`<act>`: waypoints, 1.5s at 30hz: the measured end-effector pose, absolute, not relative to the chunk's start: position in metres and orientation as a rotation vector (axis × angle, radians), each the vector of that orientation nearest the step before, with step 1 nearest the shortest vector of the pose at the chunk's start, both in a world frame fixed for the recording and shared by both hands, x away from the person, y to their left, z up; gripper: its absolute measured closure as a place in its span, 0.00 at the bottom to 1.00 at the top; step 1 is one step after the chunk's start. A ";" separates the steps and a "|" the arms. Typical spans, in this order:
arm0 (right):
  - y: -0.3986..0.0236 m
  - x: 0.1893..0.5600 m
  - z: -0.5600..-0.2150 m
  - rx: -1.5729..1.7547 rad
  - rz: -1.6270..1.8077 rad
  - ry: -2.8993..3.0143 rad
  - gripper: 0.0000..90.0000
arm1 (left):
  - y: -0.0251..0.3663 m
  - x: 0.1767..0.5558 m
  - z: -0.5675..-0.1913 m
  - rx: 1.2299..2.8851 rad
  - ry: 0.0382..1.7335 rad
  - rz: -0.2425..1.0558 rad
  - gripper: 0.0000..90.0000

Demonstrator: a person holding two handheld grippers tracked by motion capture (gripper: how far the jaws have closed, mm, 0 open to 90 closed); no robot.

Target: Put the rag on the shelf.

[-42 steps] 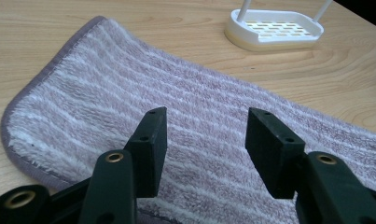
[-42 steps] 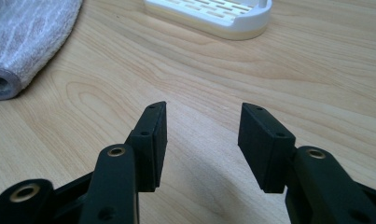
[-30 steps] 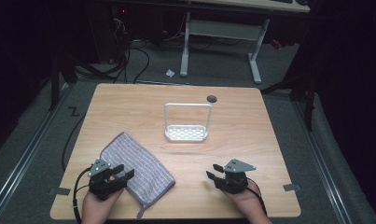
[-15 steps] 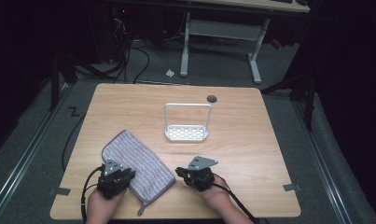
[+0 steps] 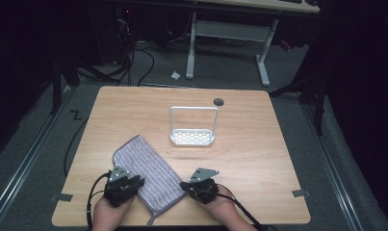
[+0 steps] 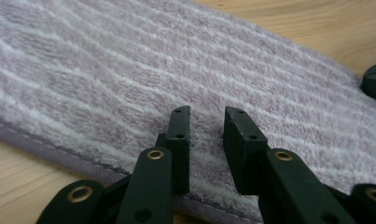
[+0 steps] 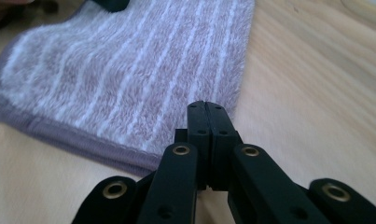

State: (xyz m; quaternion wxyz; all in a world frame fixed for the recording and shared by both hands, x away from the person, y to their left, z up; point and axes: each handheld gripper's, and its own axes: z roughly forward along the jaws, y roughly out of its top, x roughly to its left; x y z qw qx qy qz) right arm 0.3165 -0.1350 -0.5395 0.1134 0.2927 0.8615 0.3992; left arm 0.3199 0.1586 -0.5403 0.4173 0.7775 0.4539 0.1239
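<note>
High view, towel: a striped purple towel was seen lying flat at the surface's near edge.
Left hand-held gripper: held over the towel's left edge, jaws narrowly parted, nothing gripped.
Right hand-held gripper: jaws pressed together, empty, at the towel's right corner.
White rack: stood well beyond the towel.

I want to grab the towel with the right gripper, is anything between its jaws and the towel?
Nothing visible. The right gripper, jaws closed, sits at the edge of the striped towel, with just bare table beside it.
</note>
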 end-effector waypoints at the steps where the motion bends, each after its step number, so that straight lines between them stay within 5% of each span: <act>1: -0.149 0.305 -0.539 0.859 1.154 2.525 1.00 | 0.150 0.317 -0.540 1.956 1.124 0.297 0.78; 8: -0.182 0.272 -0.539 0.949 1.126 2.511 0.98 | 0.127 0.310 -0.535 1.952 1.152 0.311 0.60; 12: -0.179 0.286 -0.525 0.946 1.208 2.442 0.98 | 0.125 0.299 -0.528 1.926 1.124 0.309 0.56; 14: -0.173 0.294 -0.521 0.927 1.218 2.434 0.98 | 0.125 0.299 -0.529 1.932 1.123 0.315 0.59; 15: -0.157 0.313 -0.515 0.893 1.219 2.422 0.98 | 0.125 0.299 -0.532 1.960 1.119 0.311 0.77; 16: -0.150 0.321 -0.513 0.884 1.219 2.420 0.98 | 0.123 0.299 -0.539 2.017 1.079 0.342 0.80; 24: -0.097 0.380 -0.524 0.874 1.096 2.491 0.99 | 0.124 0.300 -0.539 2.020 1.074 0.315 0.82; 32: -0.120 0.349 -0.534 0.853 1.049 2.505 0.99 | 0.115 0.296 -0.539 2.046 0.990 0.221 0.81; 40: -0.198 0.288 -0.537 0.960 1.061 2.441 0.99 | 0.059 0.295 -0.540 2.113 0.768 0.079 0.77; 45: -0.220 0.281 -0.532 1.040 1.094 2.395 0.92 | 0.047 0.304 -0.529 2.114 0.714 0.113 0.73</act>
